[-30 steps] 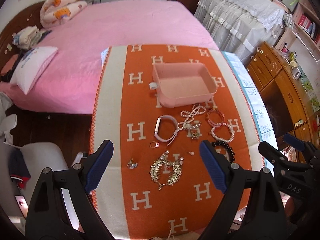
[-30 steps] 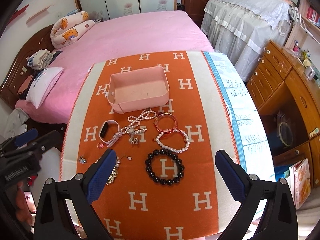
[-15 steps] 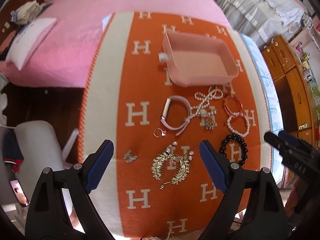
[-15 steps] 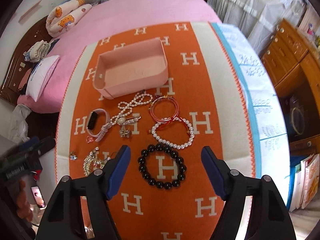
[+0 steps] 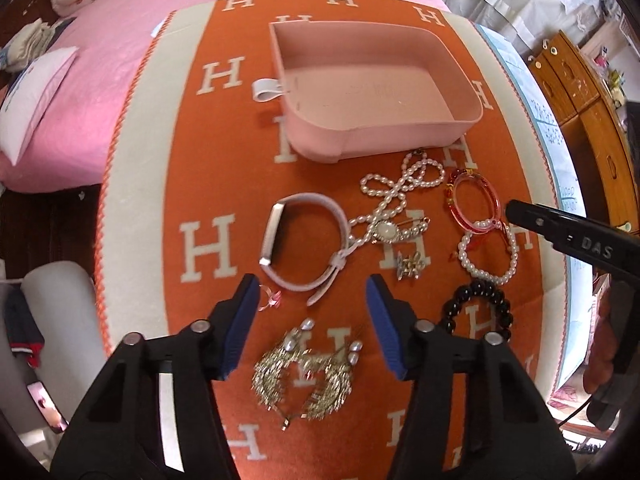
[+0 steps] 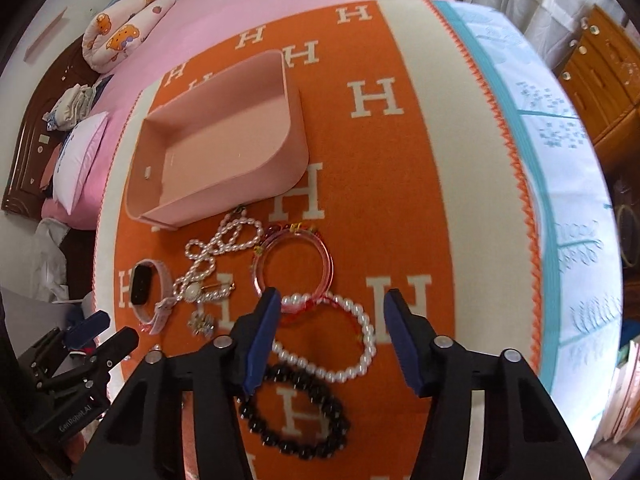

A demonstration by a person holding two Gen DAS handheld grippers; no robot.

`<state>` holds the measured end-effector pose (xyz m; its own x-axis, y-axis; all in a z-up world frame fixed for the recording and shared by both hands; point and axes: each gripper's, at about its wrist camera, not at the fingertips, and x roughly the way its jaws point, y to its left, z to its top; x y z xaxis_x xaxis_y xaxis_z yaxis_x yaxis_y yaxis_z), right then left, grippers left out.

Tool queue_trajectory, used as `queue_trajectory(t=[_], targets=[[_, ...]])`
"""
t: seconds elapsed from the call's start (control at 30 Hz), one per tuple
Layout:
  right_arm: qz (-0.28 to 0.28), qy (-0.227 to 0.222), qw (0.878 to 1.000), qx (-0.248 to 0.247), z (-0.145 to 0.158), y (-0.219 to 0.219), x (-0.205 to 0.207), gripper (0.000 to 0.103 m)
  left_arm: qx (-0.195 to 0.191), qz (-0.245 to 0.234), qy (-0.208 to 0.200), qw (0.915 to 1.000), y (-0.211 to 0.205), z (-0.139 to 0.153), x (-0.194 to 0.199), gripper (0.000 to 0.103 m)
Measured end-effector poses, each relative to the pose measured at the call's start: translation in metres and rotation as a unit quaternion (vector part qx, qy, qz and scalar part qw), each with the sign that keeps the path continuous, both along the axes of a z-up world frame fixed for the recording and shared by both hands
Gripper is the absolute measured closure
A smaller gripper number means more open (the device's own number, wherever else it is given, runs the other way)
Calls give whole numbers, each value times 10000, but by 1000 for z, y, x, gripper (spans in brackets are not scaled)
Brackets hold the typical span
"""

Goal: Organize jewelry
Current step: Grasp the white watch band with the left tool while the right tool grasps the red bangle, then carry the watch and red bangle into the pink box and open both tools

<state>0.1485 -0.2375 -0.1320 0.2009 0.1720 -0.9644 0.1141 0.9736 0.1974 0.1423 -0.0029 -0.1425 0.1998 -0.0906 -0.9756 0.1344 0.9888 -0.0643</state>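
We have the empty pink rectangular plastic tray [image 5: 372, 92] on the orange H-patterned table [image 5: 208, 240], jewelry strewn just before it. Our left gripper [image 5: 310, 320] hangs spread and empty by the pale pink watch band [image 5: 304, 240]; our right gripper [image 6: 328, 336], equally released, over the white pearl bracelet [image 6: 352, 344]. That bracelet overlaps the clear pink bangle [image 6: 294, 264], so lifting either may drag both.
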Motion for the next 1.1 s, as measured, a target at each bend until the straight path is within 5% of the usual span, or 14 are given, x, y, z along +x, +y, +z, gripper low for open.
queue_trajectory(t=[0.27,0.5,0.77,0.9,1.1], targets=[[327,177,9993,41,-36,15,28,67,127,-201,110,9997,-12,-17,13,70],[558,0,9981,-256,-38,21,32,95,197,-385,238,9988,-25,-26,19,76],[374,-5,9992,137,-43,8,32,96,347,-355,441,9978,-36,-44,31,83],[282,-49,9992,286,-37,2,22,96,329,-368,386,9980,-39,-42,41,96],[273,-176,9984,460,-14,-6,11,96,289,-172,234,9992,-34,-25,41,97]])
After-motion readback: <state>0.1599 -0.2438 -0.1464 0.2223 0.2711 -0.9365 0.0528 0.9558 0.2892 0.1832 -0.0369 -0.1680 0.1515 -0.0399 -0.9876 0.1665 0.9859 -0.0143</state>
